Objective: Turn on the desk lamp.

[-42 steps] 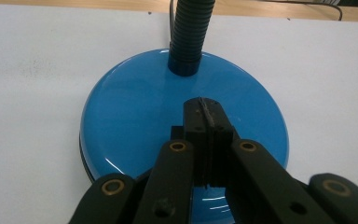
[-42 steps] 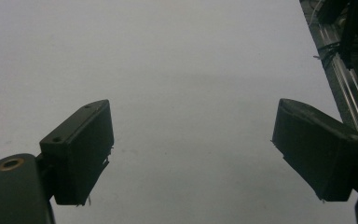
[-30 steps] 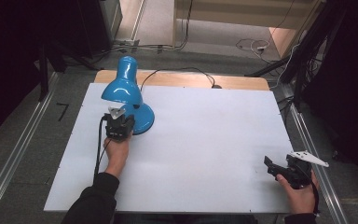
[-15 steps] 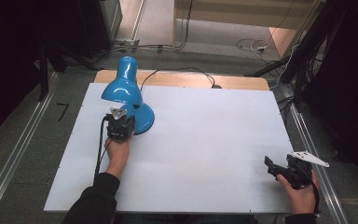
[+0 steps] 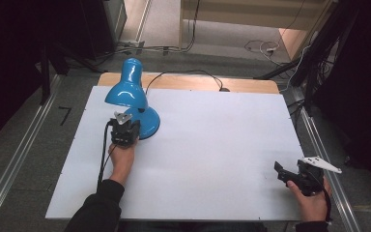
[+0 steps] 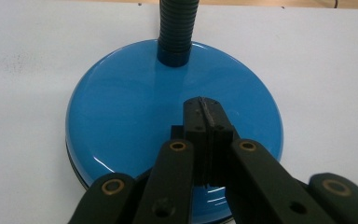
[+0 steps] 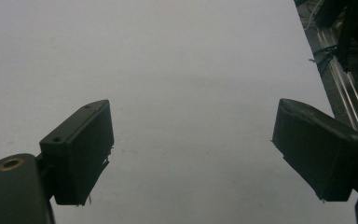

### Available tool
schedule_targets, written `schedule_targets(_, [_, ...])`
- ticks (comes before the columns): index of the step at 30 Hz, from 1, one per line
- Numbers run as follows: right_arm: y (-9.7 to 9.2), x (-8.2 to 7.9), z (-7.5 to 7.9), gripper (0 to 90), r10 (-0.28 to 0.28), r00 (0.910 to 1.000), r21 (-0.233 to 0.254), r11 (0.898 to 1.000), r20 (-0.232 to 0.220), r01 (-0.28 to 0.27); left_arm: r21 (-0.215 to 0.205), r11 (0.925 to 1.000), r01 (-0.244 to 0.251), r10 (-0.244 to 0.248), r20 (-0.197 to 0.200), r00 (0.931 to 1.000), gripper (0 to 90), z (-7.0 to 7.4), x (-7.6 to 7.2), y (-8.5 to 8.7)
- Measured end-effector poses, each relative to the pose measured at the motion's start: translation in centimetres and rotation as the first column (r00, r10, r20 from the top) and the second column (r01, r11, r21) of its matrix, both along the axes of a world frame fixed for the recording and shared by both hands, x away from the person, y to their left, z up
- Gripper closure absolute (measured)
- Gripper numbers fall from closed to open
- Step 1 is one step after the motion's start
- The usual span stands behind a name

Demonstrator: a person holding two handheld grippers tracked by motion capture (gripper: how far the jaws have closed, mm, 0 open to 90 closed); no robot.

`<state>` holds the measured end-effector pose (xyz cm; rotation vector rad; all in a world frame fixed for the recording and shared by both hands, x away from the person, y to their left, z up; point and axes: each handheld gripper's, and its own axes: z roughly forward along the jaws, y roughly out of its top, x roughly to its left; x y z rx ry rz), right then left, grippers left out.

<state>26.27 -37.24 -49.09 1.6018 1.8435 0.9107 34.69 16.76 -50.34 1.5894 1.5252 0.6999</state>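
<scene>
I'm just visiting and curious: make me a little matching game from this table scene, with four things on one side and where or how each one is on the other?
Things:
1. lamp base
2. left gripper
3. right gripper
4. lamp shade

States:
A. fingers wide apart over bare white table
B. fingers shut together, tips over the blue disc
C. leans out past the table's far left part
D. round blue disc lying flat on the table

Pairs: 1-D, 2-B, 3-A, 4-C
</scene>
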Motion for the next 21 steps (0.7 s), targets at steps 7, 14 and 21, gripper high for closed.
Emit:
schedule_targets(7, [-0.1, -0.11, 0.06, 11.2, 0.0, 1.0, 0.0, 1.0, 0.007, 0.0, 0.0, 1.0, -0.004, 0.004, 0.001, 1.0, 90.0, 0.0, -0.19, 0.05])
schedule_targets(14, [-0.15, -0.16, 0.1, 11.2, -0.003, 1.0, 0.003, 1.0, 0.004, 0.003, 0.001, 1.0, -0.004, 0.004, 0.004, 1.0, 90.0, -0.03, -0.27, 0.08])
schedule_targets(21, [-0.23, -0.19, 0.1, 11.2, -0.005, 1.0, 0.003, 1.0, 0.007, 0.005, -0.005, 1.0, -0.004, 0.004, 0.003, 1.0, 90.0, -0.04, -0.27, 0.11])
